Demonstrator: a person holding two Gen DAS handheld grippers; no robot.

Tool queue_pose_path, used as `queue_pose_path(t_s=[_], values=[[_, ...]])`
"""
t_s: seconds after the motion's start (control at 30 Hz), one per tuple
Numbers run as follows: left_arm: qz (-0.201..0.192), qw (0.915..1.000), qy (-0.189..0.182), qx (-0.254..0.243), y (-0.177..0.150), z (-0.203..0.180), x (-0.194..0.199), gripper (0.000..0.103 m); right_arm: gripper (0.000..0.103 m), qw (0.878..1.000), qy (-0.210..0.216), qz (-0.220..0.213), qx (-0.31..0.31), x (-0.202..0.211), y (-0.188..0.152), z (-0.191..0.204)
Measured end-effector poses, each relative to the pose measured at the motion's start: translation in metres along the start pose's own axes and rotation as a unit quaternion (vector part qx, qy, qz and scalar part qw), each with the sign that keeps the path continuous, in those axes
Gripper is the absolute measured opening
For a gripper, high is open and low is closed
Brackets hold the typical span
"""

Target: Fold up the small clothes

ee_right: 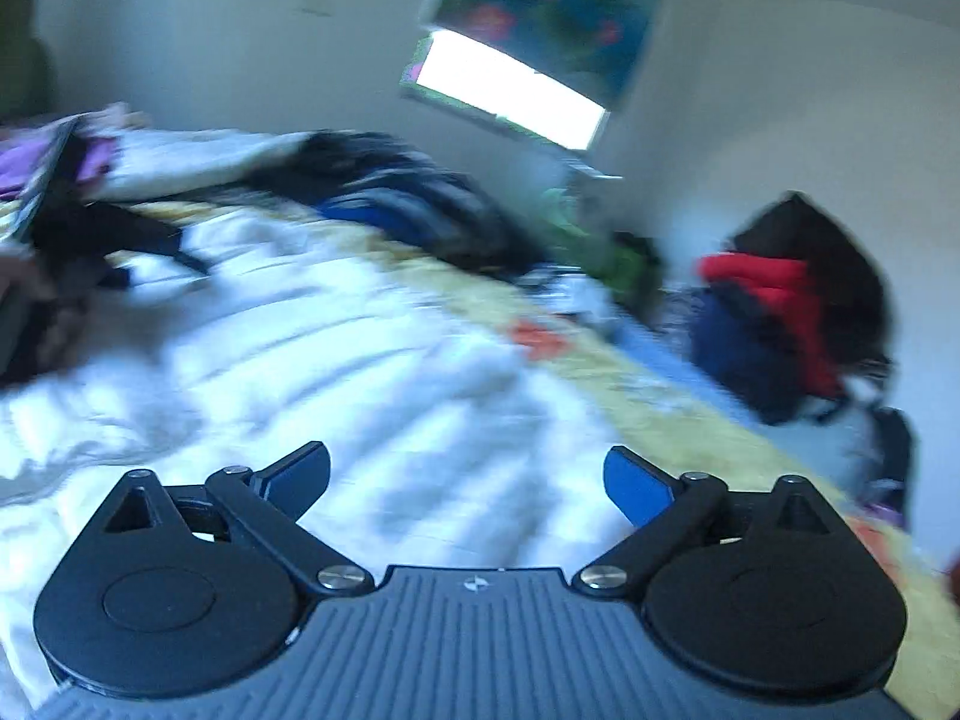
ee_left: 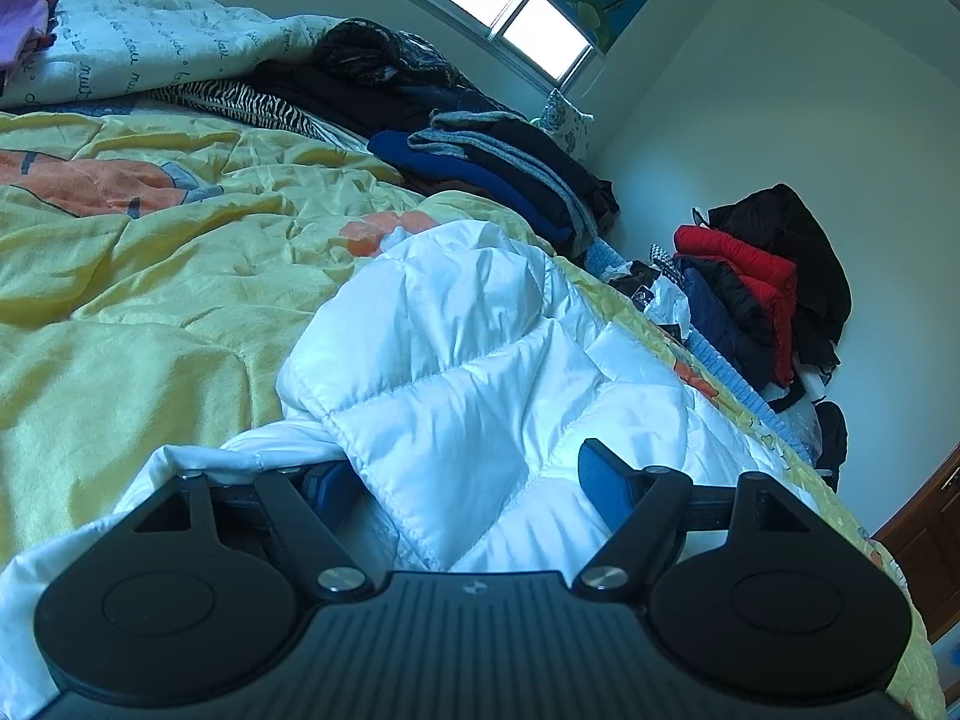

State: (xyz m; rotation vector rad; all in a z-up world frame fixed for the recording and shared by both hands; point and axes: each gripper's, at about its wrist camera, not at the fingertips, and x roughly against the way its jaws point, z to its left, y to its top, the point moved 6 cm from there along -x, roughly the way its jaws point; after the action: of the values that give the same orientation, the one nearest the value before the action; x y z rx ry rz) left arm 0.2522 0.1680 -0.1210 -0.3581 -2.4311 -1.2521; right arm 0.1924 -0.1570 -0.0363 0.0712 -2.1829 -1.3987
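Bed: yellow quilt (ee_left: 150, 276), clothes piled upper frame.
Jacket: white puffer jacket (ee_left: 480, 360) centre, partly folded, fold still loose.
L: left gripper (ee_left: 474, 480) jaws straddle a puffy fold.
R: right gripper (ee_right: 468, 480) jaws spread, empty.

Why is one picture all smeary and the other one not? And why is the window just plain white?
Right wrist view: smeared all over with motion blur, so the white jacket and the clothes pile have soft streaky edges; only the gripper looks sharp. Left wrist view: crisp, the jacket's stitching shows. Both views: the window is washed out by daylight, and the fisheye lens bends the walls.
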Motion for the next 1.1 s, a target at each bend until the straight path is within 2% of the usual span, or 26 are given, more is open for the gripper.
queue_pose_path(t_s=[0.1,0.23,0.3,0.43,0.6,0.73,0.83,0.9,0.97,1.03,1.1], values=[[0.000,1.0000,-0.001,-0.001,0.000,0.000,0.000,0.079,0.098,0.999,0.046,0.007,-0.028,-0.030,0.005,0.023],[0.000,1.0000,-0.002,0.000,0.000,0.000,-0.001,0.080,0.099,0.990,0.077,0.102,-0.058,-0.066,-0.014,0.034],[0.000,1.0000,-0.004,0.000,0.000,-0.001,-0.001,0.081,0.100,0.983,0.098,0.126,-0.091,-0.073,-0.027,0.036],[0.000,1.0000,-0.005,0.000,0.001,-0.001,-0.002,0.082,0.100,0.977,0.119,0.134,-0.114,-0.074,-0.033,0.036],[-0.002,0.9999,-0.009,0.010,0.002,0.000,0.000,0.082,0.100,0.980,0.106,0.118,-0.121,-0.067,-0.036,0.029],[-0.013,0.9998,0.003,0.014,0.009,0.003,0.026,0.082,0.101,0.977,0.088,0.087,-0.172,-0.014,-0.038,0.011],[-0.043,0.9987,-0.005,0.025,0.021,0.014,0.075,0.083,0.101,0.971,0.081,0.064,-0.218,0.038,-0.044,-0.006],[-0.067,0.9970,0.005,0.037,0.032,0.032,0.115,0.086,0.101,0.968,0.055,0.042,-0.241,0.078,-0.051,-0.023],[-0.100,0.9934,0.027,0.049,0.044,0.059,0.156,0.094,0.101,0.967,0.009,0.019,-0.255,0.119,-0.060,-0.046],[-0.138,0.9864,0.072,0.052,0.060,0.093,0.198,0.098,0.101,0.964,-0.066,-0.012,-0.257,0.165,-0.065,-0.076],[-0.163,0.9776,0.129,0.032,0.083,0.124,0.232,0.100,0.102,0.956,-0.164,-0.051,-0.237,0.210,-0.064,-0.111]])
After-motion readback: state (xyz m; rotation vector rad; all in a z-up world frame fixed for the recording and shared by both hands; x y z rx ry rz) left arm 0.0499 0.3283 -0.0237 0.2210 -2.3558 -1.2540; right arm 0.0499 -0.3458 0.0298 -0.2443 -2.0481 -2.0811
